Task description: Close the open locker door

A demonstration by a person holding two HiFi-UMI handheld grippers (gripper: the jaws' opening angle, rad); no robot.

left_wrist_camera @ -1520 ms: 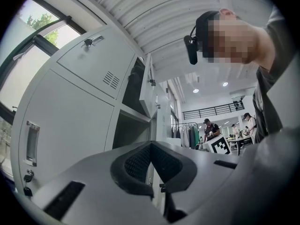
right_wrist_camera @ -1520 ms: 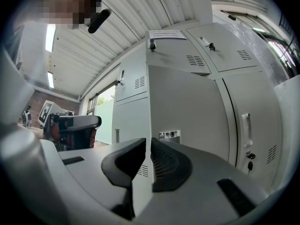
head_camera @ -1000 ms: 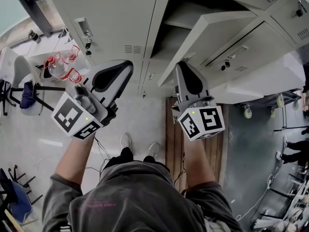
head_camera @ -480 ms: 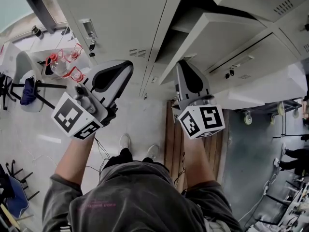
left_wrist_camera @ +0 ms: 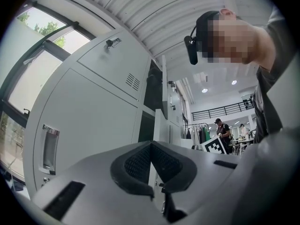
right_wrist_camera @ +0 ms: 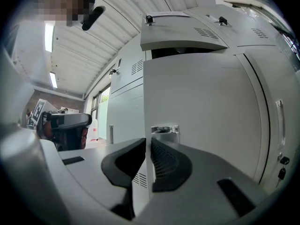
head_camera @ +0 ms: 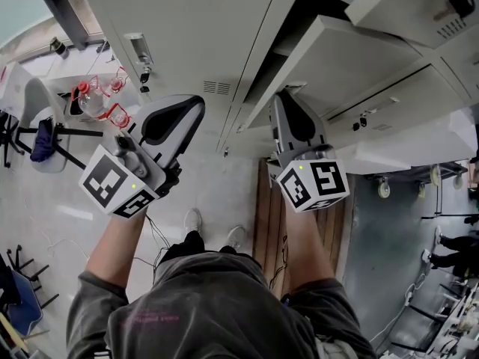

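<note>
A person stands facing a bank of pale grey lockers, seen from above, holding a gripper in each hand. The locker door stands swung out from the bank towards the person, with its long axis upright. Its free edge is nearest the person and its hinge side is farther off to the right. The dark open compartment lies just left of that edge.

The right gripper is the nearer tool and points level at the door's free edge. In the right gripper view its jaws stand narrow, with only a slim slit between them. The door runs edge-on into that slit, just under a small metal latch fitting. The pads appear to be clamped on the thin edge.

The left gripper hangs well apart from the door, in front of the closed lockers to the left. In the left gripper view its jaws are together with nothing between them.

The door is still wide open, so the closing looks barely begun. To close it, the free edge probably has to swing left and away from the person, into the dark opening. The right hand is placed to guide that swing.
</note>
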